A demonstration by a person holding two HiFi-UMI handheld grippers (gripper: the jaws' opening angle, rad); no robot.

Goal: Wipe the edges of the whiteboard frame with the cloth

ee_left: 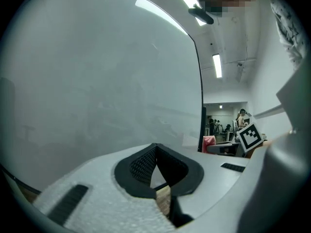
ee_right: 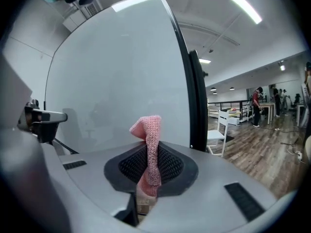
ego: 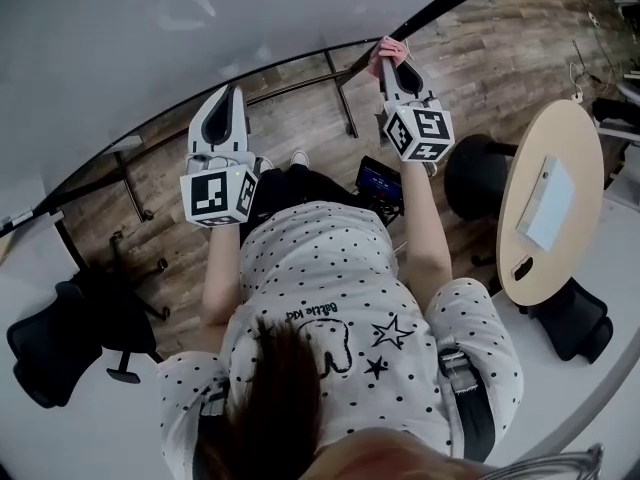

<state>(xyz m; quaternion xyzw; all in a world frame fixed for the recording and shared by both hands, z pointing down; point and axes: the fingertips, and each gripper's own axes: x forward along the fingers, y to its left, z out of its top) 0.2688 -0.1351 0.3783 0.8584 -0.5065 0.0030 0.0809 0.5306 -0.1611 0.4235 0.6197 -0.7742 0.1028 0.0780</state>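
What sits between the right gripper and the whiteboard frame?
Only the pink cloth, pinched in the right gripper's shut jaws, its tip poking up toward the black frame. Right gripper view shows it; contact unclear.

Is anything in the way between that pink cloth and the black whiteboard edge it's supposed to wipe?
Nothing visible does. The right gripper is shut on the pink cloth, which pokes up just beside the black frame edge, with only bare whiteboard between them. Whether they touch, I cannot tell.
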